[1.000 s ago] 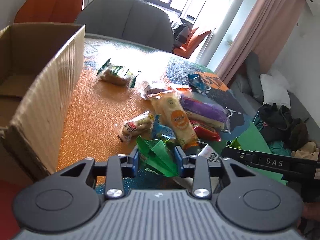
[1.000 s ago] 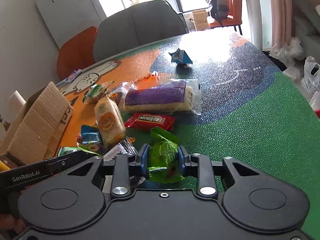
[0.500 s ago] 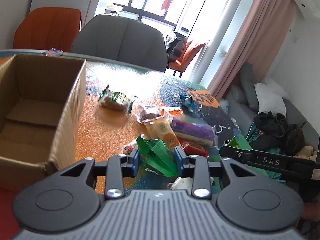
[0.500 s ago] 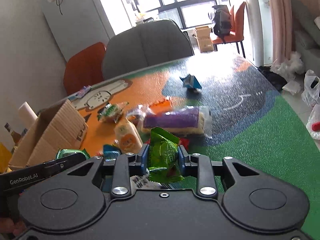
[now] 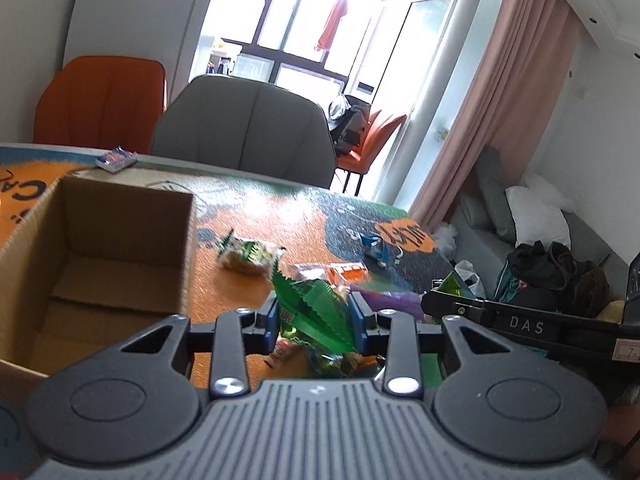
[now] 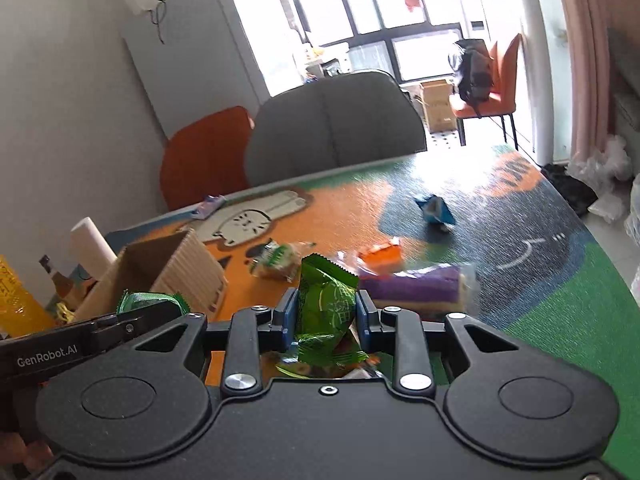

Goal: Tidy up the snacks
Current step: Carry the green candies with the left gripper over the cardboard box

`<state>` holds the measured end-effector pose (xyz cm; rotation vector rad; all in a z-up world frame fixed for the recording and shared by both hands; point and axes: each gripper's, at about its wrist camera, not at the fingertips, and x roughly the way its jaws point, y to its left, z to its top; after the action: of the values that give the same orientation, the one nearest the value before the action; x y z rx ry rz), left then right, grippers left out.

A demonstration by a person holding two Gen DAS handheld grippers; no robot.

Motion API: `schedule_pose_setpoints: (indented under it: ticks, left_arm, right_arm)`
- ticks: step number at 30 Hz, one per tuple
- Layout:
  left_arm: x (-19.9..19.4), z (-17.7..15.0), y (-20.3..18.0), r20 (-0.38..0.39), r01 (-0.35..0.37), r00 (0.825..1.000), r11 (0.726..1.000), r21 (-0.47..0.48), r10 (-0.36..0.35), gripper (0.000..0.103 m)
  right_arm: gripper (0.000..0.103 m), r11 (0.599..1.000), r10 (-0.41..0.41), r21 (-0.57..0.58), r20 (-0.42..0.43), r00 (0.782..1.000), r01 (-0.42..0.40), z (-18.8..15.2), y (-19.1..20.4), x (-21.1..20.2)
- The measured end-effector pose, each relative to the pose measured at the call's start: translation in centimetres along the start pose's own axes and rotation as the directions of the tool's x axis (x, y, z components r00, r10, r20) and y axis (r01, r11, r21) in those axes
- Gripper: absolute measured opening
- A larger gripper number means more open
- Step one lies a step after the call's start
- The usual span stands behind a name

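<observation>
A bright room with tall windows and a pink curtain [image 5: 516, 92] holds a table covered by a mat [image 6: 540, 296] printed in orange, dark blue and green, with a cartoon cat. The left gripper [image 5: 316, 314] pinches a dark green packet [image 5: 316, 308] with a serrated edge; the right gripper [image 6: 326, 314] pinches a bright green packet [image 6: 326, 304] whose print is too blurred to read. "DAS" is printed on the arm of the right tool in the left view, "GenRobot.AI" on the left tool in the right view. Compared with a second ago, both tools sit higher over the pile, both grips are unchanged, and the open cardboard box [image 5: 120, 248] now shows its floor. On the mat lie a purple pack [image 6: 416, 290], an orange wrapper [image 6: 380, 258], a green-and-white snack [image 6: 276, 264] and a blue packet [image 6: 434, 210], well apart. A grey chair [image 5: 248, 132] and an orange chair [image 5: 100, 98] stand behind.
</observation>
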<state>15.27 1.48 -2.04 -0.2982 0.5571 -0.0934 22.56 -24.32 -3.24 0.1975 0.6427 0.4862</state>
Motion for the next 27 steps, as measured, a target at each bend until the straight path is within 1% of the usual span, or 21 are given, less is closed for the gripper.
schedule_pose_setpoints:
  ticks: [9, 12, 19, 22, 27]
  left_arm:
    - [-2.2, 1.3, 1.5, 0.04, -0.025, 0.999, 1.0, 0.009, 0.024, 0.034]
    - [-2.9, 1.3, 2.3, 0.053, -0.039, 0.998, 0.999, 0.008, 0.038, 0.035]
    - [-3.9, 1.6, 5.1, 0.067, -0.07, 0.995, 0.997, -0.025, 0.072, 0.035]
    - [-4.1, 1.5, 6.4, 0.066, -0.086, 0.994, 0.995, -0.053, 0.089, 0.035]
    - [-4.5, 1.6, 8.8, 0.067, -0.108, 0.991, 0.99, -0.092, 0.114, 0.035]
  right_arm:
    - [0.028, 0.998, 0.046, -0.04, 0.01, 0.999, -0.045, 0.9, 3.7, 0.8]
    - [0.028, 0.997, 0.059, -0.052, 0.012, 0.998, -0.058, 1.0, 4.7, 1.2]
    - [0.028, 0.993, 0.091, -0.076, 0.009, 0.996, -0.09, 1.2, 7.3, 1.9]
    - [0.028, 0.991, 0.101, -0.092, 0.003, 0.995, -0.101, 1.2, 8.3, 2.2]
    - [0.028, 0.986, 0.104, -0.132, -0.019, 0.994, -0.105, 1.0, 10.2, 3.0]
